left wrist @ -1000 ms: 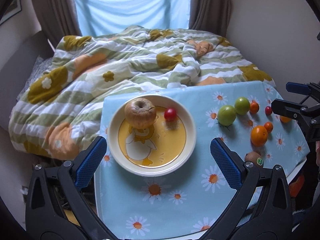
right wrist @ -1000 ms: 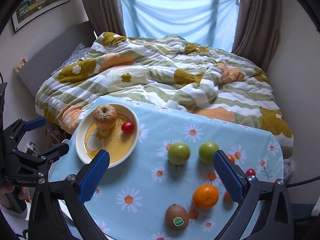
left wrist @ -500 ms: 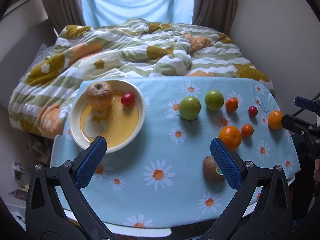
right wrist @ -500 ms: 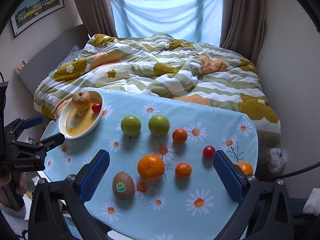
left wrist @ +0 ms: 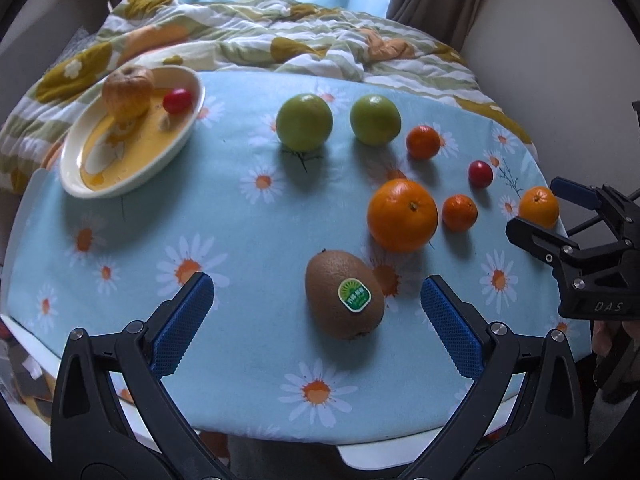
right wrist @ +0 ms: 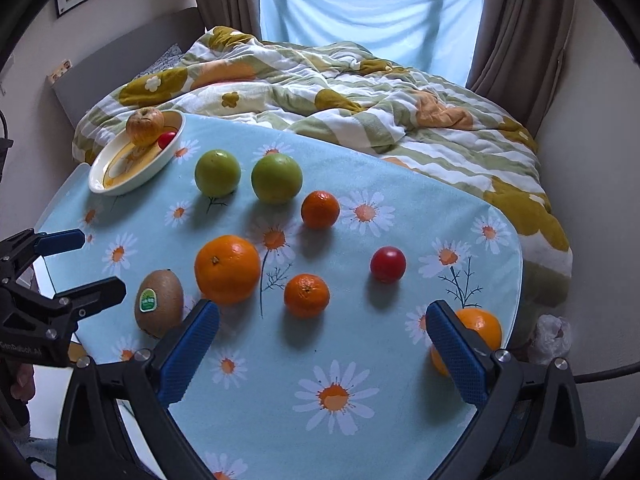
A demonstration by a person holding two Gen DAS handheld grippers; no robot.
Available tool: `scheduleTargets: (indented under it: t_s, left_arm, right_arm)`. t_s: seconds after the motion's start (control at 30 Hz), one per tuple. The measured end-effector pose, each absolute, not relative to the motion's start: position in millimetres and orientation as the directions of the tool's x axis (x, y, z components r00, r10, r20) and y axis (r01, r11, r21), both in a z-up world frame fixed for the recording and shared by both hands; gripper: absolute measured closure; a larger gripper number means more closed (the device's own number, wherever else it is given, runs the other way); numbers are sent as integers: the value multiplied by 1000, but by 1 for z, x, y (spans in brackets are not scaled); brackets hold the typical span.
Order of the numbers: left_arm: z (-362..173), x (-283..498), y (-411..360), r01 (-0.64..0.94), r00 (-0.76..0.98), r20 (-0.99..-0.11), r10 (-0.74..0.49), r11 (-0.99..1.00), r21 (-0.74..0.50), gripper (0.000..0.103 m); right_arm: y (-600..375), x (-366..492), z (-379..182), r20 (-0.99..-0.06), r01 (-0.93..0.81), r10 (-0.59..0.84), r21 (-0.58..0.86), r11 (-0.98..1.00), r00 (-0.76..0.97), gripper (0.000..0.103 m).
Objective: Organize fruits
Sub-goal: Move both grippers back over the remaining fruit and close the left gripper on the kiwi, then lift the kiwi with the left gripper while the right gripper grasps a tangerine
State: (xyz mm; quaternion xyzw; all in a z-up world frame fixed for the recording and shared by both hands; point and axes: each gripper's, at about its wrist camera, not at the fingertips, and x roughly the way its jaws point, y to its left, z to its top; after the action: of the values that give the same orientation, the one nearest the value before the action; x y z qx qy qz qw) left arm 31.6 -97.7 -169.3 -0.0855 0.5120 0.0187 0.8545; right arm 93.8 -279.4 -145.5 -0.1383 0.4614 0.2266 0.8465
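A brown kiwi (left wrist: 344,296) with a green sticker lies on the daisy tablecloth, inside the wide gap of my open left gripper (left wrist: 316,292) and closer to its right finger. Beyond it sit a large orange (left wrist: 402,214), two green fruits (left wrist: 304,122), small mandarins (left wrist: 459,212) and a red cherry tomato (left wrist: 480,173). The cream and yellow plate (left wrist: 160,160) at far left holds a wrinkled apple (left wrist: 128,88) and a cherry tomato (left wrist: 177,100). My right gripper (right wrist: 322,312) is open just short of a mandarin (right wrist: 306,294); another mandarin (right wrist: 480,328) is half hidden behind its right finger.
A bed with a flowered quilt (right wrist: 340,92) borders the table's far side. A wall (right wrist: 592,160) runs close on the right. The table's rounded near edge (left wrist: 360,448) lies under my left gripper. The left gripper (right wrist: 100,262) shows beside the kiwi in the right wrist view.
Both grippers swung right and dropped closer to the table. The left one went from over the plate to around the kiwi; the right one now faces the mandarins. No fruit moved.
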Motion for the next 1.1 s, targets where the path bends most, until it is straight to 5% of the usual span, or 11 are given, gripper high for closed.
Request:
scheduleTargets:
  t_s: [0.27, 0.37, 0.47, 0.6, 0.7, 0.83, 1.1]
  left_arm:
    - [-197, 33, -112, -130, 458, -888, -39, 985, -111, 0]
    - [-205, 36, -117, -134, 453, -891, -42, 984, -114, 4]
    - [-213, 40, -120, -131, 442, -895, -58, 983, -128, 18]
    - [-220, 43, -122, -140, 428, -901, -65, 981, -137, 21]
    - [-220, 43, -125, -137, 433, -900, -45, 984, -115, 25]
    - [-219, 44, -124, -133, 442, -897, -21, 987, -89, 43]
    - [-219, 45, -119, -140, 443, -896, -38, 984, -111, 46]
  right_arm:
    - [-279, 99, -174, -857, -566, 256, -50, 823, 448, 0]
    - [-279, 101, -180, -859, -573, 262, -43, 819, 439, 0]
    - [-276, 101, -185, -860, -588, 265, -50, 807, 437, 0]
    - [-268, 98, -191, -860, -619, 264, -74, 782, 437, 0]
    - [-263, 98, -194, -860, -635, 263, -88, 768, 437, 6]
    - [-261, 104, -199, -867, -641, 271, -70, 765, 419, 14]
    - [-258, 110, -208, -875, -640, 294, -24, 768, 385, 29]
